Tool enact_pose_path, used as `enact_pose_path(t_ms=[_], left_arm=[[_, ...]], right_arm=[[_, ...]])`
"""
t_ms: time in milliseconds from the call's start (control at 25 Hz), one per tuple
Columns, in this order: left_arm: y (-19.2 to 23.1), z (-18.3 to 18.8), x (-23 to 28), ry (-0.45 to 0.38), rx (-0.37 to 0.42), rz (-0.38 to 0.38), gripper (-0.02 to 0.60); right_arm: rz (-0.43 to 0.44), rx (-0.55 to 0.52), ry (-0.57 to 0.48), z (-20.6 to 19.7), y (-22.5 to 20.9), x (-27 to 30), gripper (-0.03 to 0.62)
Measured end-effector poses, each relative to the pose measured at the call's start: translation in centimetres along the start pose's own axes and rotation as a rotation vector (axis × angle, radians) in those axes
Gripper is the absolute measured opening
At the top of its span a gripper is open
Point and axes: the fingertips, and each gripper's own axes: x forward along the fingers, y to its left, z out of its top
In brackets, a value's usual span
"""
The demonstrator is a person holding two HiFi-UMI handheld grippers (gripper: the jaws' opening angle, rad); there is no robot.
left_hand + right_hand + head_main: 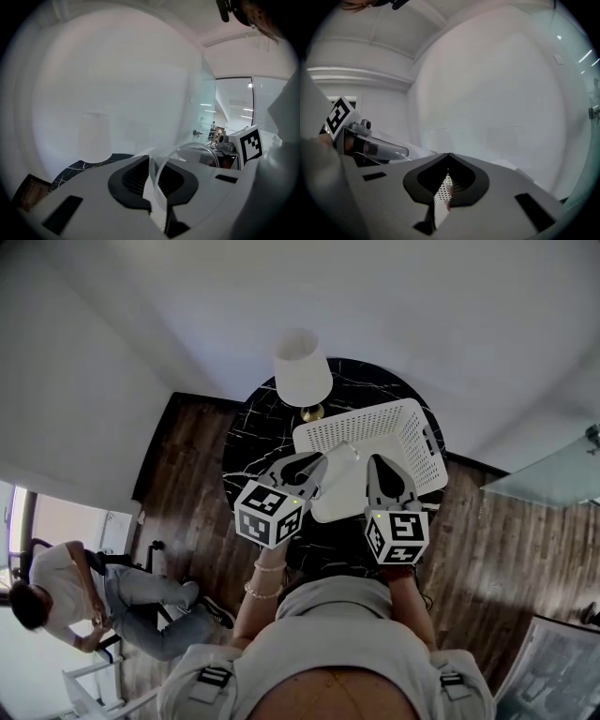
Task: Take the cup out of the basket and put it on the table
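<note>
A clear plastic cup (344,454) hangs over the near left part of the white perforated basket (412,418), which stands on the round black marble table (253,427). My left gripper (323,461) is shut on the cup's wall. In the left gripper view the cup's rim (190,149) curves up between the jaws of that gripper (157,169). My right gripper (375,463) is over the basket, just right of the cup. Its tips meet (449,155), and basket mesh (446,180) shows behind them. The right gripper view shows the cup (382,146) at the left.
A white lamp (302,367) stands at the table's far side, behind the basket; its shade (93,136) shows ahead of the left gripper. Wooden floor surrounds the table. A person (56,596) sits at the lower left. White walls stand close behind.
</note>
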Motion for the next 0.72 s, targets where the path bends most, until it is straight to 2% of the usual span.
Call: enact_pose_path(t_ms=[720], left_arm=[[0.11,-0.05,0.85,0.011,-0.001,-0.017,0.034]], right_arm=[[-0.019,-0.002,0.023,-0.46,-0.55,0.45,0.011]])
